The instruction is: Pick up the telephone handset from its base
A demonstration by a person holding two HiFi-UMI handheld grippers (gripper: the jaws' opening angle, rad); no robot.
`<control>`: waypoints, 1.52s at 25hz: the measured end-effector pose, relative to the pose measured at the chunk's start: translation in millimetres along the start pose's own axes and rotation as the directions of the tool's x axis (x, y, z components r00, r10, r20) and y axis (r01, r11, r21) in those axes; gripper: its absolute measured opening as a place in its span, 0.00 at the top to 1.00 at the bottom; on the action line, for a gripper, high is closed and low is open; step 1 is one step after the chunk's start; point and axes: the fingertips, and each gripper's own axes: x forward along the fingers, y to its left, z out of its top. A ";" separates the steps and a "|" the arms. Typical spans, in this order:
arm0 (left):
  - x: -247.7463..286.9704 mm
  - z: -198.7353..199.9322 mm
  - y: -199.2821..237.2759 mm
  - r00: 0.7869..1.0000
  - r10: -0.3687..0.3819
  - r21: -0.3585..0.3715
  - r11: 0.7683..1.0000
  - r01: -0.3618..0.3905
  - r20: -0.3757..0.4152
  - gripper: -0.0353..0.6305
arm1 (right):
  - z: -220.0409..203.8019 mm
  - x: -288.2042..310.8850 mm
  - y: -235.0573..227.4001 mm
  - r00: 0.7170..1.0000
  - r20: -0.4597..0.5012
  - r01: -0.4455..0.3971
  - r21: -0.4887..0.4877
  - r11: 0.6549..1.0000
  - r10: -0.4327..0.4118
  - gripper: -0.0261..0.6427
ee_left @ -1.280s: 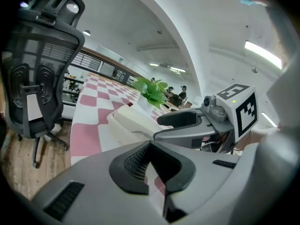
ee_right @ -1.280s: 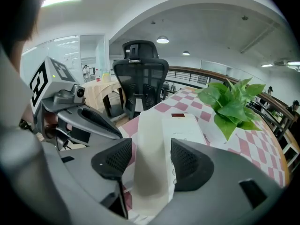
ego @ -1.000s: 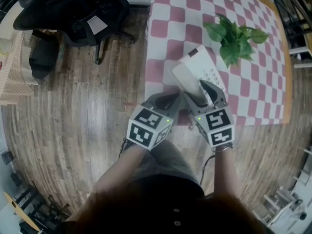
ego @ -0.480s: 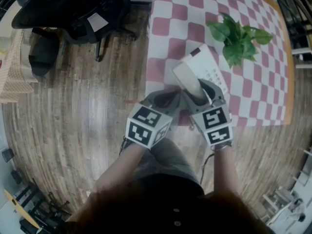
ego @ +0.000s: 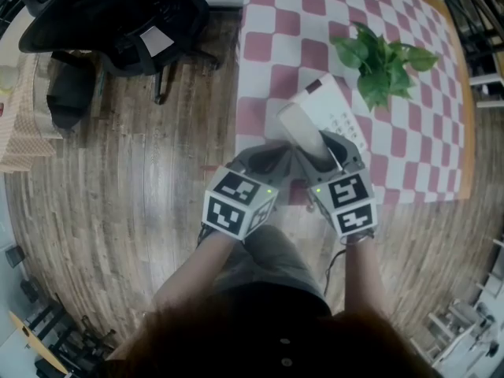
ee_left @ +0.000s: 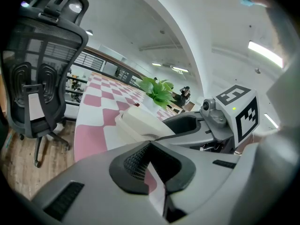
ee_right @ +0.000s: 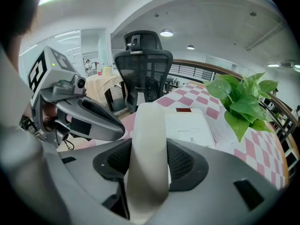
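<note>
The off-white telephone handset (ego: 302, 131) lies on its white base (ego: 340, 107) near the table's front left corner. My right gripper (ego: 324, 151) straddles the handset's near end; its jaws are closing and the dark pads touch both sides of the handset (ee_right: 150, 139), with the base (ee_right: 190, 125) just beyond. Just left of it, over the table edge, my left gripper (ego: 272, 161) is shut and holds nothing. In the left gripper view the handset (ee_left: 140, 123) sits ahead, with the right gripper (ee_left: 197, 125) over it.
A pink-and-white checked cloth (ego: 315, 22) covers the table. A green potted plant (ego: 383, 60) stands right behind the phone. A black office chair (ego: 118, 14) is on the wooden floor at the left.
The right jaws have drawn in against the handset. Both hands stay where they were, and the handset still lies on the base.
</note>
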 end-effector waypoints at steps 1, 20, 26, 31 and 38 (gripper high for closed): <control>-0.2 0.2 -0.6 1.000 -0.001 0.005 1.000 0.001 -0.001 0.94 | 0.2 -1.2 0.0 1.000 0.001 0.000 0.000 1.000 0.000 0.63; -17.5 36.7 -38.6 0.998 -0.050 0.140 0.989 0.045 0.029 0.94 | 23.1 -51.4 -8.3 0.986 0.127 0.099 0.071 0.993 -0.107 0.63; -28.7 56.9 -54.0 0.996 -0.075 0.214 0.975 0.061 0.055 0.94 | 37.7 -75.7 -13.4 0.970 0.205 0.105 0.149 0.983 -0.135 0.63; -39.5 78.2 -64.6 0.992 -0.098 0.266 0.961 0.072 0.085 0.94 | 51.4 -99.9 -17.0 0.951 0.253 0.135 0.168 0.976 -0.175 0.63; -57.6 102.9 -79.4 0.984 -0.133 0.333 0.939 0.087 0.117 0.94 | 74.6 -133.6 -16.9 0.912 0.339 0.174 0.191 0.966 -0.232 0.63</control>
